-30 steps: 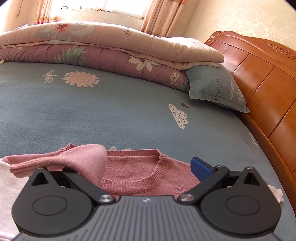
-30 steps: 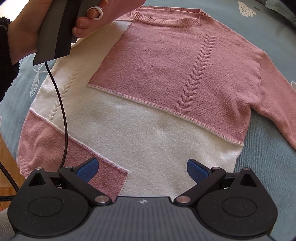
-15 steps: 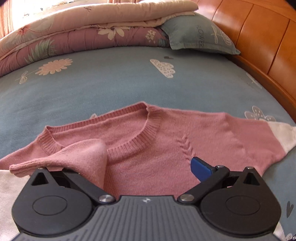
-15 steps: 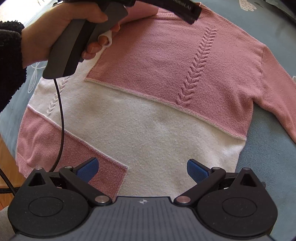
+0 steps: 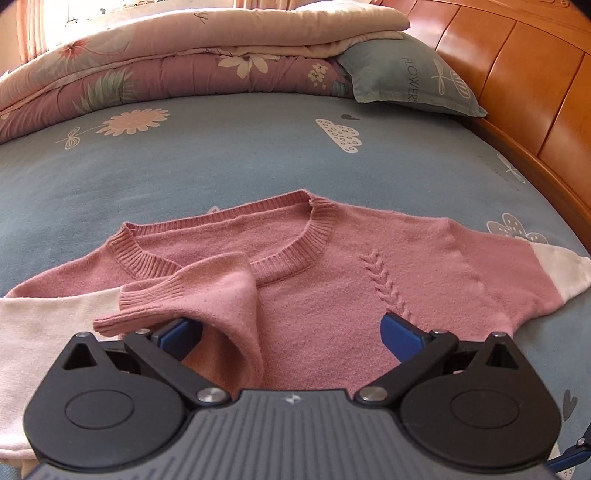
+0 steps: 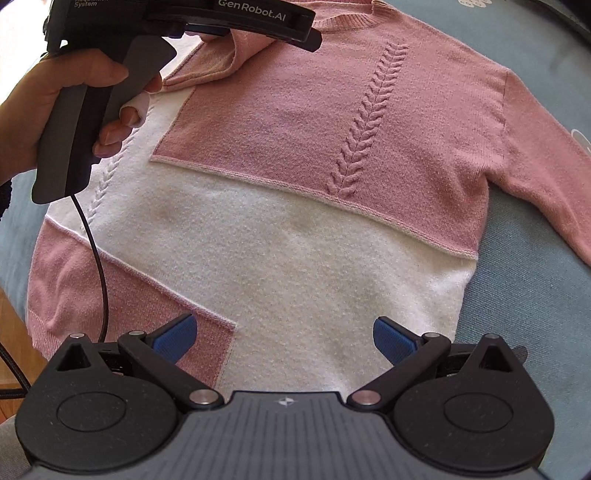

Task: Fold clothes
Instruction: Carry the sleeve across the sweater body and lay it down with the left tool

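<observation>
Sweater [image 6: 295, 229] lies flat on bed [image 5: 221, 155]; left hand-held gripper [image 5: 291, 332] released around folded sleeve [image 5: 207, 295], right hand-held gripper [image 6: 284, 334] released above hem.

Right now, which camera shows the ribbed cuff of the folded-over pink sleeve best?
The left wrist view: the ribbed pink sleeve cuff lies close and unobstructed over the pink-and-white knit sweater. The right wrist view shows only the sleeve's fold; the left gripper hides the cuff.

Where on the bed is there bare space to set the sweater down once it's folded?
The widest free patch is the blue sheet between the sweater collar and the folded quilts. A narrower strip runs beside the wooden headboard, below the pillow. The near edge is crowded: sweater body, both grippers.
</observation>
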`<action>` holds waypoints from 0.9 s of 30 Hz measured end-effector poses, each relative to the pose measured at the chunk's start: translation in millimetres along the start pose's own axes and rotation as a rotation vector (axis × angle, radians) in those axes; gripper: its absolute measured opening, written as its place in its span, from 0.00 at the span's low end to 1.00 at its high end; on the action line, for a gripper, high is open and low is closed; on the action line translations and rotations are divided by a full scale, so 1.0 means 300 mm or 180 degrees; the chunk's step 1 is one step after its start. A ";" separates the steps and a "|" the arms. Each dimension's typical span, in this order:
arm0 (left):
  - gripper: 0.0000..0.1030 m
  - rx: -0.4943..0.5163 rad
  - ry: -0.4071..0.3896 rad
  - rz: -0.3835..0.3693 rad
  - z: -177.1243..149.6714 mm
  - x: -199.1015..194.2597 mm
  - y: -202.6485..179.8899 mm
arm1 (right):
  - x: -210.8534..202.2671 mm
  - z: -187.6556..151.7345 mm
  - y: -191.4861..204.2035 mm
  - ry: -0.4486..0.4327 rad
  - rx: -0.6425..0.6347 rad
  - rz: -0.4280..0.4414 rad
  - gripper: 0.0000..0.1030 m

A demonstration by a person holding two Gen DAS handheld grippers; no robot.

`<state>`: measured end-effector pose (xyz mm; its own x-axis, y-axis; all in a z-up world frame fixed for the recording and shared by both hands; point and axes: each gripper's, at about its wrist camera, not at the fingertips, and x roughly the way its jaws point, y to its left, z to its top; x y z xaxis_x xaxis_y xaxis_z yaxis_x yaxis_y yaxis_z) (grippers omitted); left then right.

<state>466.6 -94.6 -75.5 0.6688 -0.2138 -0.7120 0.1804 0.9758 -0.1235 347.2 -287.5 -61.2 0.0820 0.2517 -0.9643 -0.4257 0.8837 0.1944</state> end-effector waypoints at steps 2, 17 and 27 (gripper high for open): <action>0.99 0.0173 -0.0015 -0.0191 0.006 0.004 -0.043 | 0.006 -0.007 0.001 0.0020 0.0004 0.0006 1.00; 0.99 0.0199 0.0028 -0.0567 -0.009 -0.002 -0.063 | 0.051 -0.047 -0.027 0.0089 0.0077 -0.0042 1.00; 0.99 0.0039 0.0484 -0.0728 -0.018 0.141 -0.059 | 0.062 -0.050 -0.013 0.0104 0.0078 -0.0046 1.00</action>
<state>487.9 -120.5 -107.1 0.4937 -0.4184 -0.7624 0.3237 0.9021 -0.2854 336.9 -292.1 -82.5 0.0585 0.2262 -0.9723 -0.4025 0.8967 0.1843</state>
